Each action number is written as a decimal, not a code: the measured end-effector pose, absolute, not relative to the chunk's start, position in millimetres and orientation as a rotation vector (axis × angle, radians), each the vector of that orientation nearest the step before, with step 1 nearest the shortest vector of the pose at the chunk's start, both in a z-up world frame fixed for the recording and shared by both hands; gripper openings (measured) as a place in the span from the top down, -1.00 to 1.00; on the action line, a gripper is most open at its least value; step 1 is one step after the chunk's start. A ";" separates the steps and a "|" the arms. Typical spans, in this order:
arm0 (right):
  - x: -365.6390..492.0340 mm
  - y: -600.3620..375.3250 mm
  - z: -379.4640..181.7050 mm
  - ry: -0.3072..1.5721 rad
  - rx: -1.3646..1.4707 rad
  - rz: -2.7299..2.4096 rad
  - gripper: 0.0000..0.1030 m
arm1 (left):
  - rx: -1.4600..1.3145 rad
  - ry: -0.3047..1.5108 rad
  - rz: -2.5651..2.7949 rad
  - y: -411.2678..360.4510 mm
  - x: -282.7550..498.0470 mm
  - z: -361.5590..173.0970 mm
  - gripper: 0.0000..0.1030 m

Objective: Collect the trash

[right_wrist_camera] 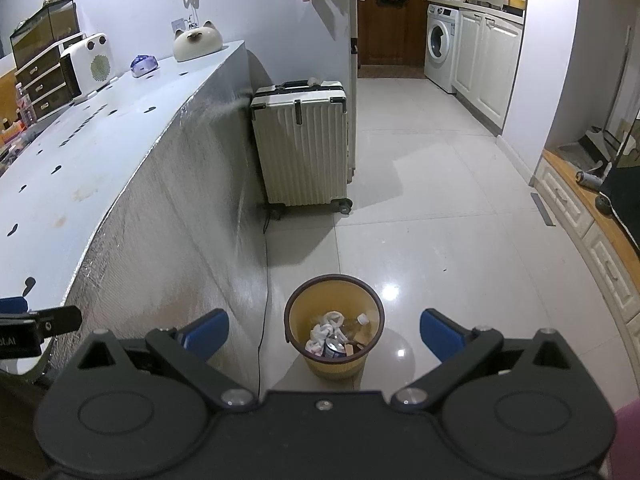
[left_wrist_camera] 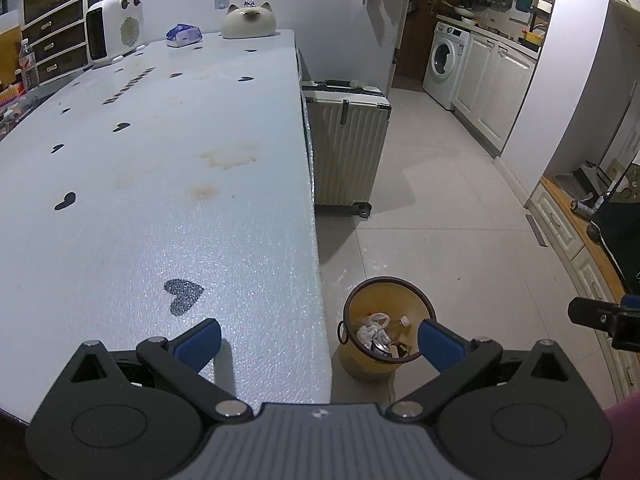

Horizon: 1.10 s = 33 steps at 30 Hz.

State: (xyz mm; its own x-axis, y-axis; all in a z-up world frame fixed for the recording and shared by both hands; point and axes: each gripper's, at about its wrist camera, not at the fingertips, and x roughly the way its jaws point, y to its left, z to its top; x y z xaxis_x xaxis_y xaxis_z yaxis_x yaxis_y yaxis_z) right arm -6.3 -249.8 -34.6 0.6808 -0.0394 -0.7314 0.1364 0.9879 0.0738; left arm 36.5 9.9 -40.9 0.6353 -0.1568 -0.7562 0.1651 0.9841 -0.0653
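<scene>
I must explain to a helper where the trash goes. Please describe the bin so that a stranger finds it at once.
Start at the long pale-blue table with black heart marks and go to its side. On the light floor tiles there stands a small round yellow plastic bin with a dark brown rim. Unlike the tall ribbed cream suitcase beyond it, it is low, open-topped and holds crumpled trash.

A long pale counter (left_wrist_camera: pixel 168 184) with black heart marks and brownish stains runs toward a white wall (right_wrist_camera: pixel 256 4). At its far end stand a small white heater (left_wrist_camera: pixel 114 28) and a cat-shaped ornament (left_wrist_camera: pixel 250 22). A cream ribbed suitcase (right_wrist_camera: pixel 302 144) stands on the glossy tiled floor (right_wrist_camera: pixel 432 208). Beyond, a washing machine (right_wrist_camera: pixel 440 46) adjoins white cabinets (right_wrist_camera: pixel 486 64).
</scene>
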 end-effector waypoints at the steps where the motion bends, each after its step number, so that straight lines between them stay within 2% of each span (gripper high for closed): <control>1: -6.3 -249.7 -34.6 0.816 0.126 -0.099 -1.00 | 0.010 0.862 -0.183 9.6 36.4 -40.7 -1.00; 33: -6.1 -251.2 -32.5 0.810 0.131 -0.091 -1.00 | 0.011 0.852 -0.179 8.3 33.4 -36.8 -1.00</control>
State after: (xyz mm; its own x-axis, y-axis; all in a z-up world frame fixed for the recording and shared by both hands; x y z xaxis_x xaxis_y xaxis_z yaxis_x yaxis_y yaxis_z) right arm -6.1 -251.2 -32.5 0.6866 -0.0312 -0.7264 0.1316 0.9879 0.0819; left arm 33.4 8.3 -36.8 0.6441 -0.1524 -0.7496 0.1612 0.9850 -0.0617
